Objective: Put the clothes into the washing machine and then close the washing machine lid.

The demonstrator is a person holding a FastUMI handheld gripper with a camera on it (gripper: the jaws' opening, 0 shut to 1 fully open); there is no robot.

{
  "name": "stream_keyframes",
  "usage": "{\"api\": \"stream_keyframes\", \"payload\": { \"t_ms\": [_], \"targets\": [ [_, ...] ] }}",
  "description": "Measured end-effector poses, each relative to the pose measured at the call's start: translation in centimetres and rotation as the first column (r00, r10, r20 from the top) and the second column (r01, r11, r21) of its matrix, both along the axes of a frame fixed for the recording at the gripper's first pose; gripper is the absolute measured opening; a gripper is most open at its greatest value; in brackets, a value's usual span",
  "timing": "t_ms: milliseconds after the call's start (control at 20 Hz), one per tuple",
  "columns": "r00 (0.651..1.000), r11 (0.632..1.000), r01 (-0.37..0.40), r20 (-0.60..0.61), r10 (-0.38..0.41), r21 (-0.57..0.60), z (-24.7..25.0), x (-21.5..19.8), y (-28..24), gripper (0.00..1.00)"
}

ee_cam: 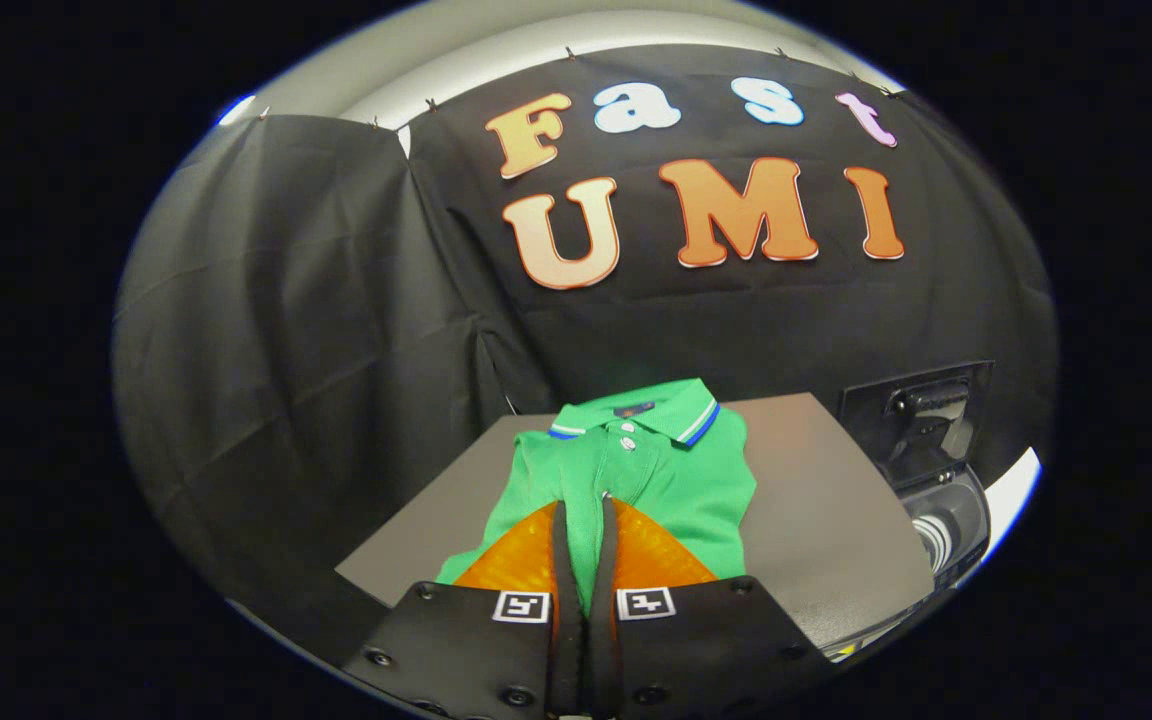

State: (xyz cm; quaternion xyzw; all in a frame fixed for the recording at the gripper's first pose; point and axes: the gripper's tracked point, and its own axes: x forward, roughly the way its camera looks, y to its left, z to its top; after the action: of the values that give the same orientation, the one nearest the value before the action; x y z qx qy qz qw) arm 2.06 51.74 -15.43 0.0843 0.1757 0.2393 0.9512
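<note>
The flat grey table top (816,500) is the broadest thing here, standing in front of the black cloth wall, and the green short-sleeved polo shirt with its blue-and-white striped collar (681,480) lies spread flat on it. At the far right, beyond the table's edge, sits a dark machine with a handle and a rounded pale front (936,470) — possibly the washing machine, though too little of it is clear to be sure, and I cannot tell whether any lid is open.

Judging by this, the task is barely begun: the shirt is not yet lifted, nothing is in the machine, and loading and closing the lid are both left.

The shirt's long axis runs near to far, roughly in line with the fingers; its collar points to the far side, its hem toward the near edge, under the fingers.

The gripper (584,515) is over the shirt's lower middle, its fingers nearly pressed together with a thin strip of green cloth showing in the narrow gap — whether they actually pinch the fabric I cannot tell.
</note>
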Motion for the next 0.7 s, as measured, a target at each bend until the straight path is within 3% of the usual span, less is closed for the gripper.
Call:
{"api": "stream_keyframes", "payload": {
  "t_ms": [250, 700],
  "targets": [
    [0.995, 0.998, -0.002, 0.096, -0.005, 0.069, 4.8, -1.6, -2.0, 0.11],
    [0.980, 0.990, -0.022, 0.199, -0.007, 0.140, 11.5, -0.9, -8.7, 0.11]
  ]
}}
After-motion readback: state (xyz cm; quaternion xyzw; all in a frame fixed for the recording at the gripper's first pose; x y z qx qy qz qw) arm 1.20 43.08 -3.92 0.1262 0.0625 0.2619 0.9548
